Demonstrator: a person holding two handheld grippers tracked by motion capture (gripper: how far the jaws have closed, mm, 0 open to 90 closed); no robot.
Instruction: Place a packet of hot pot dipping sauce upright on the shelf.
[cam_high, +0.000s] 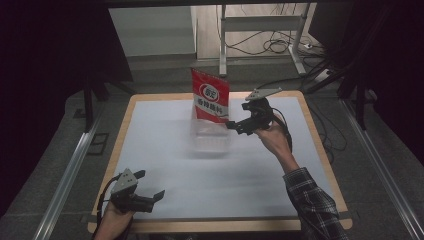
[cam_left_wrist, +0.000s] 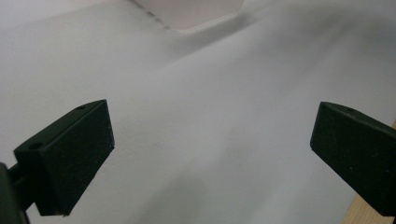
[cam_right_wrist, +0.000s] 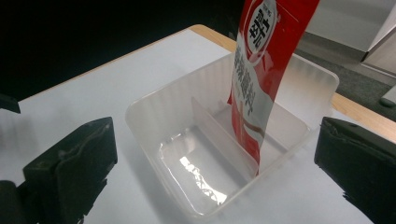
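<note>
Red pouch stands, seemingly upright, in divided tub.

Lab: rails, floor cables

Red-white pouch; clear container; black tools; plaid sleeve

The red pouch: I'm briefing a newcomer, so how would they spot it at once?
On the white table, toward the far edge, sits a clear plastic tray with a divider. The red pouch stands upright in one compartment, the sole red, printed thing there.
</note>
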